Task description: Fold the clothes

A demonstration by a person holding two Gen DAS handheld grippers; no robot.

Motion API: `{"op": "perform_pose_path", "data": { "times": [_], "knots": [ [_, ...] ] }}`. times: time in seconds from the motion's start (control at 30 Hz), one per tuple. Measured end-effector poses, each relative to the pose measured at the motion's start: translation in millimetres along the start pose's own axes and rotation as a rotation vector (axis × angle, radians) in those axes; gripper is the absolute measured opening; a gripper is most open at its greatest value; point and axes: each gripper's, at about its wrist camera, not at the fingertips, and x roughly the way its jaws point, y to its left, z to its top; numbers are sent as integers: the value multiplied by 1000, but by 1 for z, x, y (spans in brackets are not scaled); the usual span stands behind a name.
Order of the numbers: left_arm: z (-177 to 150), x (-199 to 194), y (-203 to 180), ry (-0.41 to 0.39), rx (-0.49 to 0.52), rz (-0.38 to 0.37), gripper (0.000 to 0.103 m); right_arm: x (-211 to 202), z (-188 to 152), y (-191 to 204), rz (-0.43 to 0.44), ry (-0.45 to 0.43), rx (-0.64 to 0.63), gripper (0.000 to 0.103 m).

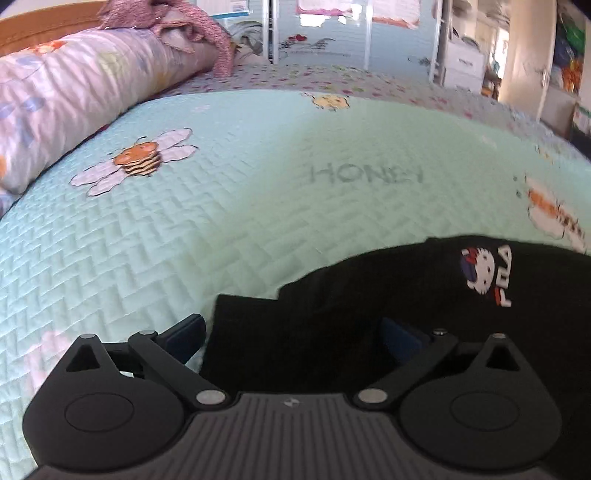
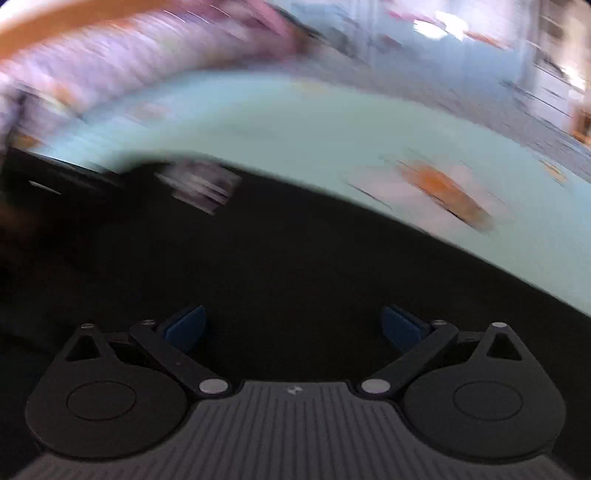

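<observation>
- Your left gripper [image 1: 293, 332] has its 2 blue fingers [image 1: 186, 332] spread wide, with nothing pinched between them.
- The black garment [image 1: 406, 295] lies on the mint-green bedspread [image 1: 221, 221], low and right in the left wrist view; a corner of it sits in the gap between those fingers.
- A cartoon cat logo [image 1: 484, 275] with "FILA" lettering shows on the garment, right of the left gripper.
- Beyond the garment the bedspread carries a bee print [image 1: 138, 160] and the word "HONEY" [image 1: 365, 173].
- A rolled floral quilt [image 1: 74, 99] runs along the far left edge of the bed, with a pink knitted cloth [image 1: 184, 26] on top of it.
- Your right gripper [image 2: 293, 326] is also spread wide and grips nothing.
- It sits over the garment [image 2: 277, 266], which fills the lower half of that view.
- The right wrist view is heavily smeared; the pale patch [image 2: 201, 186] on the cloth is probably the same logo.
</observation>
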Motion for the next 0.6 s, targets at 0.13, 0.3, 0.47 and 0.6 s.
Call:
{"op": "perform_pose_path", "data": {
  "times": [0.13,0.3,0.47,0.6],
  "knots": [
    [-7,-43,-6,-60,0,-22,100,-40,-33,-87,-221,11,181,102],
    [-14,-72,-59,-107,27,-138,101,-88,-35,-98,-246,-72,319,102],
    [-30,-33,-134,35,249,-120,103,-41,1,-18,-61,-32,163,102],
    [-37,-20,-101,32,110,-116,103,-3,0,-11,-78,49,30,102]
  ]
}}
